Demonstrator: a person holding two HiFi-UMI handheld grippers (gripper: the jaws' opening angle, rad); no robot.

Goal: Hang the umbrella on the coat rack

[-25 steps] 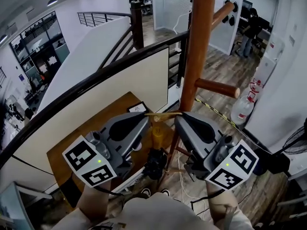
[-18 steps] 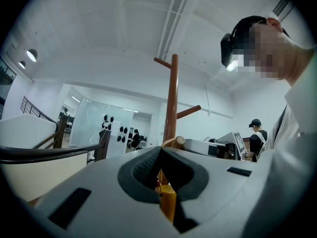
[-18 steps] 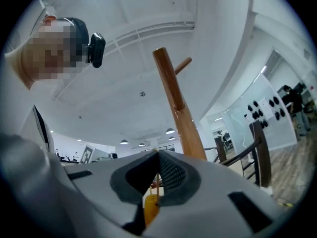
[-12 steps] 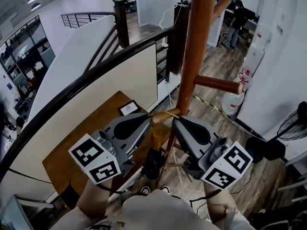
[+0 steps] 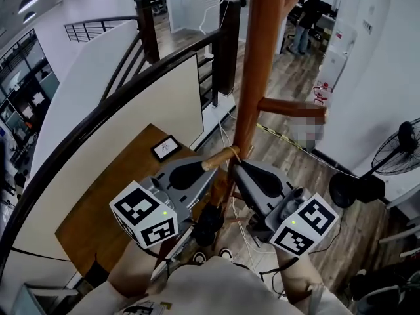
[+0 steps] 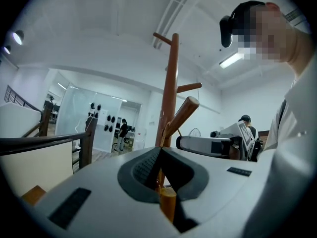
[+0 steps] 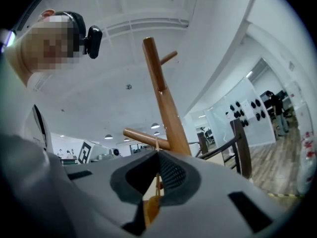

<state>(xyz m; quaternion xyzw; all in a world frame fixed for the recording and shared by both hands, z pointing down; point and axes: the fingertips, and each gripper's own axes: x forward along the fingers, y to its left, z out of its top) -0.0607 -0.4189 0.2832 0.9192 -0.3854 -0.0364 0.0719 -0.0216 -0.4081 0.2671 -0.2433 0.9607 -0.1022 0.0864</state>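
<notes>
The coat rack's brown pole [image 5: 252, 71] rises just beyond both grippers. A short lower peg [image 5: 220, 158] juts toward me between their tips. My left gripper [image 5: 209, 168] and right gripper [image 5: 237, 169] are each shut on the umbrella's thin tan strap [image 5: 232, 151], which lies at the peg. The yellow handle [image 5: 214, 188] hangs below them, with the black folded umbrella [image 5: 209, 225] underneath. In the left gripper view the strap runs through the shut jaws to the handle [image 6: 167, 202] under the peg [image 6: 183, 114]. The right gripper view shows the same cord [image 7: 157, 175], handle [image 7: 150, 207] and peg [image 7: 146, 138].
A longer peg [image 5: 289, 107] sticks out to the right higher on the pole. A dark curved stair railing [image 5: 98, 120] with a white panel runs on the left. Below it stands a wooden table [image 5: 111, 195] with a small framed sign [image 5: 165, 147]. A floor fan [image 5: 394, 156] stands at right.
Both grippers have moved with the strap toward the pole. The lower peg's tip, earlier beyond them, now sits between their tips at the strap. My view has shifted left.
</notes>
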